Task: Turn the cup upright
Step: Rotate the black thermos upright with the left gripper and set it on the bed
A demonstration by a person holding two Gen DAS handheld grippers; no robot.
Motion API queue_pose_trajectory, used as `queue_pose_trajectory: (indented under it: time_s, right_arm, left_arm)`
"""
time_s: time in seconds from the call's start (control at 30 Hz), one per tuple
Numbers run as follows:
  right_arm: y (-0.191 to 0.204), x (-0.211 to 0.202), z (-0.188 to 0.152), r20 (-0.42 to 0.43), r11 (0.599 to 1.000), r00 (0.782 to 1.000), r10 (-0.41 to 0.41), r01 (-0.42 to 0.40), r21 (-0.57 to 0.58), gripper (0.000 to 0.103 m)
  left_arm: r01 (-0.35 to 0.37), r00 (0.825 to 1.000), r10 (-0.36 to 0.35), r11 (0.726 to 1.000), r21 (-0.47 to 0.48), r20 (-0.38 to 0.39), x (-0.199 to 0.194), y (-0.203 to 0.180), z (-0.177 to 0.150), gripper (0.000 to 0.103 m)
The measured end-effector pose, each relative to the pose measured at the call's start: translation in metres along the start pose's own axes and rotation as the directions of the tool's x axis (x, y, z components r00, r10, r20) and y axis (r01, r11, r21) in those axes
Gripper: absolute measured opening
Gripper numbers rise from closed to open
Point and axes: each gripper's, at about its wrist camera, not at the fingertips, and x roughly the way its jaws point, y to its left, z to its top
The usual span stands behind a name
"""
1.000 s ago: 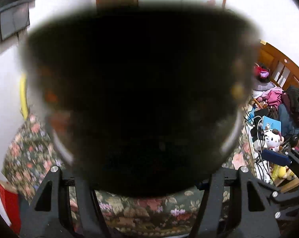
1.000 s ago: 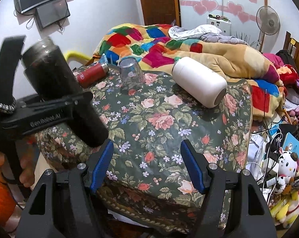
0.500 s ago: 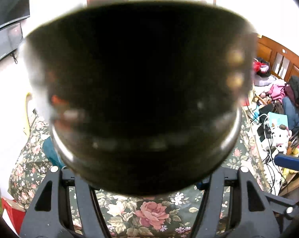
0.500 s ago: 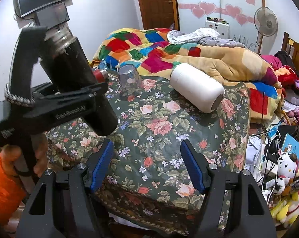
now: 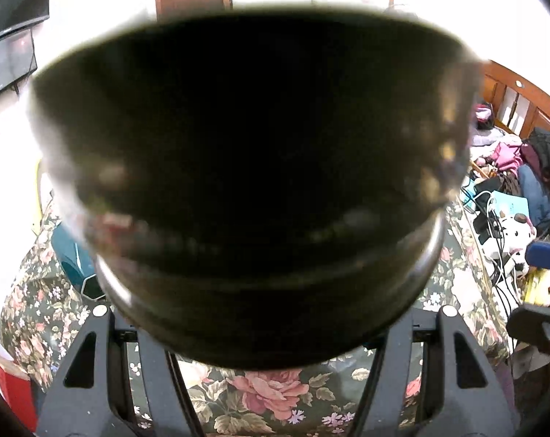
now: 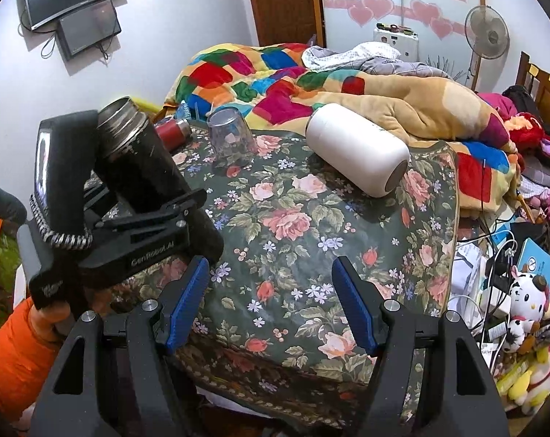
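The black cup [image 6: 154, 178], a tall dark flask with a bare steel mouth, is up in the air over the near left corner of the floral worktop [image 6: 311, 225], gripped around its lower body by the left gripper [image 6: 187, 215], whose jaws are closed tight on it; it leans with the mouth pointing up and away to the left, so I'd judge the turn itself mostly done but the cup not yet vertical and not yet set down. From the left gripper's own camera the flask fills nearly the whole view as a dark blur (nothing useful about the rim shows there). What looks left is to bring it fully upright, lower its base onto the cloth and let go. The right gripper [image 6: 271, 302] hangs low in front of the worktop, jaws wide apart and holding nothing. Further back lie a white bottle [image 6: 358, 149] on its side, a clear glass [image 6: 229, 138] mouth-down and a small red flask [image 6: 173, 131], all untouched
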Motion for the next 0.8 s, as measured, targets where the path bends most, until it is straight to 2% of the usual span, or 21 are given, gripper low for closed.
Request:
queue_pose_trajectory:
  time_s: [0.17, 0.3, 0.5, 0.67, 0.8]
  right_arm:
    - [0.000, 0.001, -0.001, -0.006, 1.000, 1.000, 0.006, -0.006, 0.008, 0.067]
    - [0.003, -0.004, -0.002, 0.004, 1.000, 1.000, 0.009, -0.009, -0.001, 0.067]
    - [0.011, -0.017, -0.003, 0.029, 1.000, 1.000, 0.008, -0.007, -0.013, 0.067]
    - [0.018, -0.036, -0.004, 0.063, 1.000, 0.998, 0.009, -0.007, -0.026, 0.067]
    - [0.027, -0.064, -0.003, 0.132, 0.999, 0.991, 0.020, -0.017, -0.029, 0.067]
  left_arm:
    - [0.014, 0.999, -0.013, 1.000, 0.019, -0.030, -0.005, -0.013, 0.001, 0.064]
    - [0.026, 0.999, -0.025, 0.999, 0.027, -0.049, -0.009, -0.023, 0.011, 0.073]
    - [0.030, 0.998, -0.029, 0.999, 0.031, -0.048, -0.027, -0.028, 0.014, 0.075]
    - [0.060, 0.998, -0.060, 0.998, 0.003, -0.002, -0.064, -0.016, 0.007, 0.075]
    - [0.065, 0.996, -0.064, 0.998, -0.008, 0.066, -0.102, 0.003, -0.006, 0.075]
